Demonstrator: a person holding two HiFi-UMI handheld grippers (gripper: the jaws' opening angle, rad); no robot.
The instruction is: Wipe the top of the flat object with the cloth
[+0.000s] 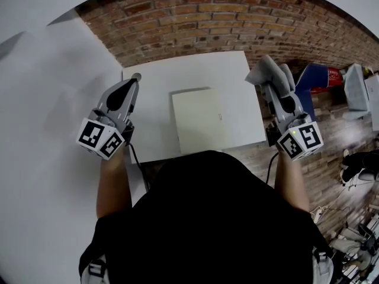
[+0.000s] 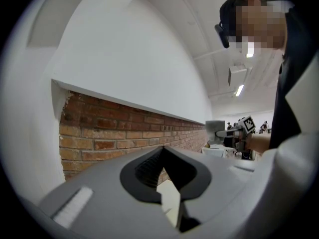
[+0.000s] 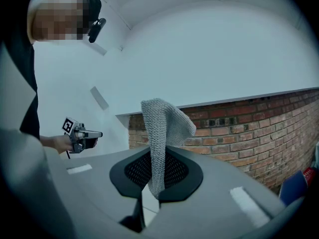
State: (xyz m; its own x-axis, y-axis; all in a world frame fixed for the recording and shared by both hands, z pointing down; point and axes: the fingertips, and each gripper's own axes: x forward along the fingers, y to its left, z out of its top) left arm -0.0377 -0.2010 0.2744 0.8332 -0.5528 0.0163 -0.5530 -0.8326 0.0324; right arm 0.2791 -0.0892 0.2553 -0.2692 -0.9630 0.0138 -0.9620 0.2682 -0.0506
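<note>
A flat cream panel [image 1: 198, 120] lies in the middle of a white table [image 1: 237, 76]. A grey knitted cloth [image 1: 269, 71] is pinched in my right gripper [image 1: 273, 85], held in the air over the table's right edge; in the right gripper view the cloth [image 3: 164, 121] stands up out of the shut jaws [image 3: 158, 156]. My left gripper [image 1: 135, 77] hovers over the table's left edge, apart from the panel, its jaws together with nothing between them [image 2: 163, 149]. The left gripper view shows the cloth [image 2: 215, 128] across from it.
Red brick [image 1: 207, 16] runs behind and to the right of the table. A white wall [image 1: 47, 99] rises on the left. A blue and red object [image 1: 317, 76] and a pale grey item [image 1: 355, 87] sit to the right, with shoes [image 1: 355, 164] lower down.
</note>
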